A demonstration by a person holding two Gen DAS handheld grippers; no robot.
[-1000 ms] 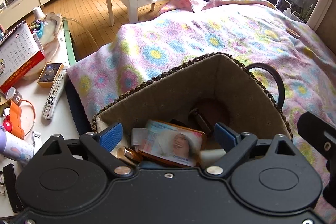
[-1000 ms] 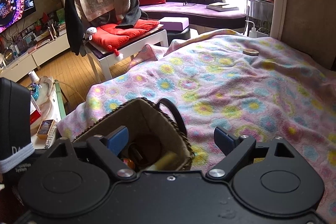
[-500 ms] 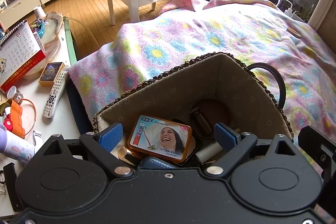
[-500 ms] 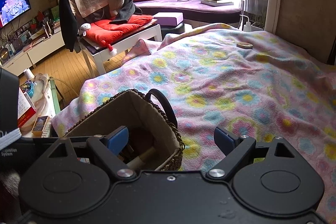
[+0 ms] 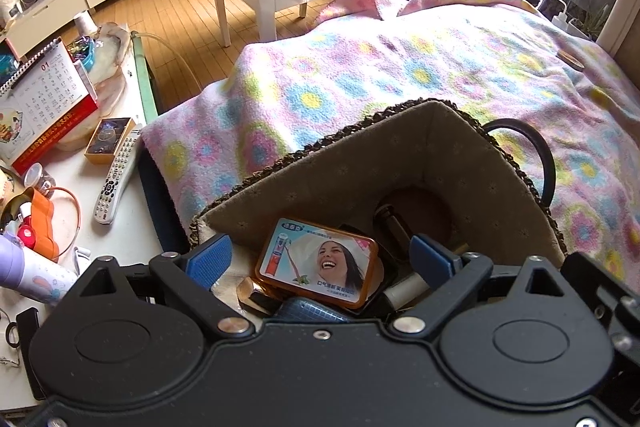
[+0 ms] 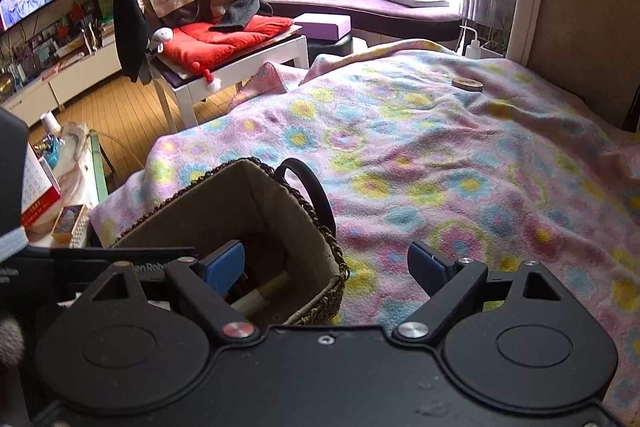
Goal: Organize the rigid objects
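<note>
A woven basket (image 5: 360, 171) with a tan lining and a black handle stands on the flowered blanket. It holds several items, topmost a flat orange-rimmed tin (image 5: 316, 263) printed with a smiling woman. My left gripper (image 5: 320, 259) is open above the basket, its blue pads either side of the tin without touching it. My right gripper (image 6: 326, 267) is open and empty over the basket's right rim (image 6: 320, 223). A small round tin (image 6: 467, 83) lies far back on the blanket.
A white side table (image 5: 72, 227) at the left holds a remote (image 5: 116, 175), a desk calendar (image 5: 40, 95), a small box and bottles. A white chair with a red cushion (image 6: 224, 39) stands beyond the bed. A wall bounds the right.
The tin left my left gripper and lies flatter on the items in the basket. Both grippers have risen and drawn back a little.
</note>
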